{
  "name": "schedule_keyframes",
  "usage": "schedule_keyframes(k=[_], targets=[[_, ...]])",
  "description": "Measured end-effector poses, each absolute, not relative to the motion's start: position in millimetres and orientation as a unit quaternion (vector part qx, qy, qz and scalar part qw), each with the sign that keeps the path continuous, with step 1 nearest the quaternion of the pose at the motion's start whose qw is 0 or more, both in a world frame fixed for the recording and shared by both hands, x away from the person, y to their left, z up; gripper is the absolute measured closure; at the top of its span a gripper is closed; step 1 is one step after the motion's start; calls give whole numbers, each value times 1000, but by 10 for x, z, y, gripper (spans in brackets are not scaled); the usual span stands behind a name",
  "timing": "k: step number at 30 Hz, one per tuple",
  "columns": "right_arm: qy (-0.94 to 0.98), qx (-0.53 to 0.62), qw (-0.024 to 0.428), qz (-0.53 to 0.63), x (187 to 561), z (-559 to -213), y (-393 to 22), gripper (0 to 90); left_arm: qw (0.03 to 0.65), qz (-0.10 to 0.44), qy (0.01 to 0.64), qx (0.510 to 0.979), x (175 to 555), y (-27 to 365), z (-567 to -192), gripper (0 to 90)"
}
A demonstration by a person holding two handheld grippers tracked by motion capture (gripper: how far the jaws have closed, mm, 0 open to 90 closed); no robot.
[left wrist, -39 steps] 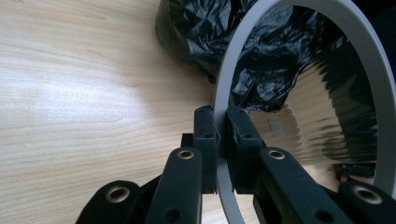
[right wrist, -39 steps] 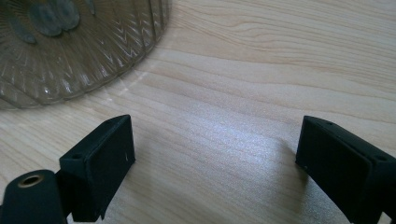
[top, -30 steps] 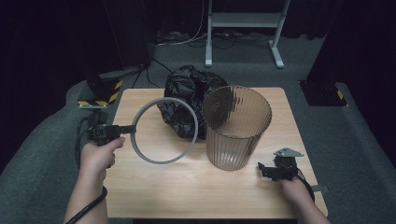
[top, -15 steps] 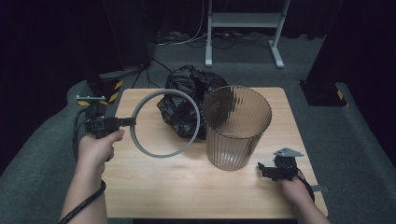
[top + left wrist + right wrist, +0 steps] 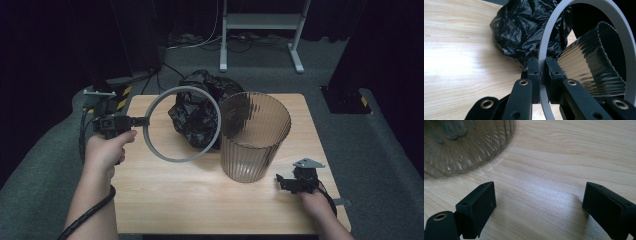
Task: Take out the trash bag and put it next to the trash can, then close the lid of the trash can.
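Note:
A grey ring (image 5: 182, 124) hangs in the air above the left part of the table, held by its left edge in my left gripper (image 5: 131, 121), which is shut on it. In the left gripper view the two black pads clamp the grey ring (image 5: 543, 47) at my left gripper (image 5: 543, 66). A ribbed see-through bin (image 5: 254, 136) stands upright at mid table, and a crumpled black bag (image 5: 197, 110) lies behind the ring. My right gripper (image 5: 281, 182) rests low at the front right by the bin's foot, open with bare wood between its jaws (image 5: 536, 202).
The wooden table (image 5: 165, 200) has free room along its front and left. A white metal stand (image 5: 260, 22) is on the floor beyond the table. The bin's base (image 5: 461, 142) lies close ahead of the right gripper.
My left hand has lifted the ring up and toward the table's back, off the wood. The right hand has kept still.

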State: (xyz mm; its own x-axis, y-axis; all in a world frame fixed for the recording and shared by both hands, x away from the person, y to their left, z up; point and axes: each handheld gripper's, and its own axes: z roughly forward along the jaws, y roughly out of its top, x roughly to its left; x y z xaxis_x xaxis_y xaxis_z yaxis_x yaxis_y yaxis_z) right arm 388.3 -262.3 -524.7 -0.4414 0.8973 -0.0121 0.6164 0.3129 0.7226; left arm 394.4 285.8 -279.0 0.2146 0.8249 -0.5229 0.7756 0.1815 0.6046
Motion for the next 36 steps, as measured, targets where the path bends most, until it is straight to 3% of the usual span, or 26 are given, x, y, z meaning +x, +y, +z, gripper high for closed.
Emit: schedule_keyframes(k=[36], targets=[[782,483,213,331,3887,-5249,-2619,110,447,5,584,677,4253,2139,-2523,835]])
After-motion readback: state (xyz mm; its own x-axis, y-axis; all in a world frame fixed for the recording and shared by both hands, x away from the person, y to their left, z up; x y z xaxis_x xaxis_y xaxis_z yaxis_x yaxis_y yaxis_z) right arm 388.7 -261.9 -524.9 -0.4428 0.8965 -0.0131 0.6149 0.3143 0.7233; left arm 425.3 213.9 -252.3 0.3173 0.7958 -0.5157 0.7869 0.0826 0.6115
